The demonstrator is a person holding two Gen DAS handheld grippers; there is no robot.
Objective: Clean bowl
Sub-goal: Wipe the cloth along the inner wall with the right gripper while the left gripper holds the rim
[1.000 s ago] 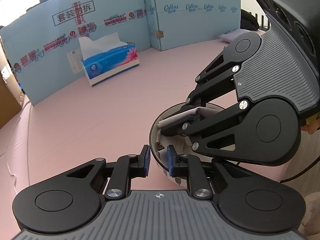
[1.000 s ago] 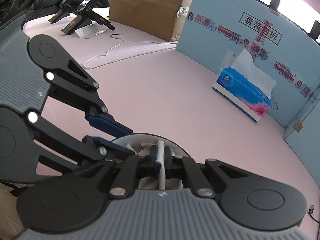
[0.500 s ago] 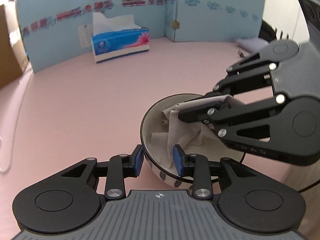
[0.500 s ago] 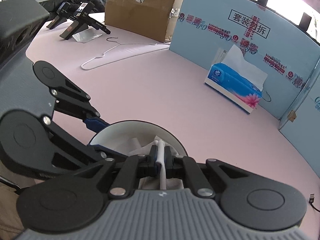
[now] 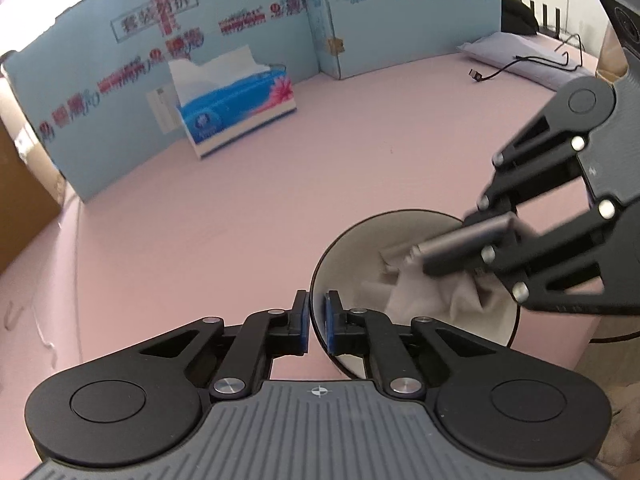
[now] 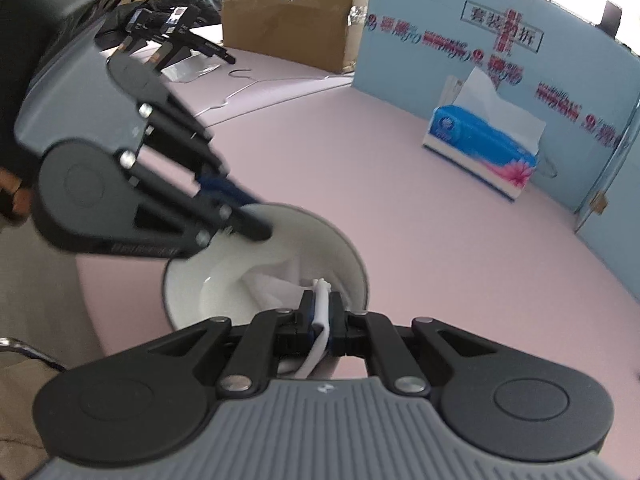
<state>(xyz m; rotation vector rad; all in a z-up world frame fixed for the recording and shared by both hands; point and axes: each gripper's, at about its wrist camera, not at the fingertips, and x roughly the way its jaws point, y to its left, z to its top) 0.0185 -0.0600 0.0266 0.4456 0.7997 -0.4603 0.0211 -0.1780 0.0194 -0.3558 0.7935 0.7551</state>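
Both grippers were clamped: left gripper (image 5: 316,320) pinched the bowl (image 5: 360,232) rim, right gripper (image 6: 322,320) gripped the tissue (image 6: 276,280) inside it, just ahead. Best practice: brace the rim, wipe around the wall.

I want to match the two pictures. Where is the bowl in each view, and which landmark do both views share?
Left wrist view: the bowl is at lower right, its near rim between the left gripper's fingers.
Right wrist view: the bowl is at lower centre, just beyond the right gripper, which pinches a tissue.
Shared landmark: the blue tissue box by the blue board.
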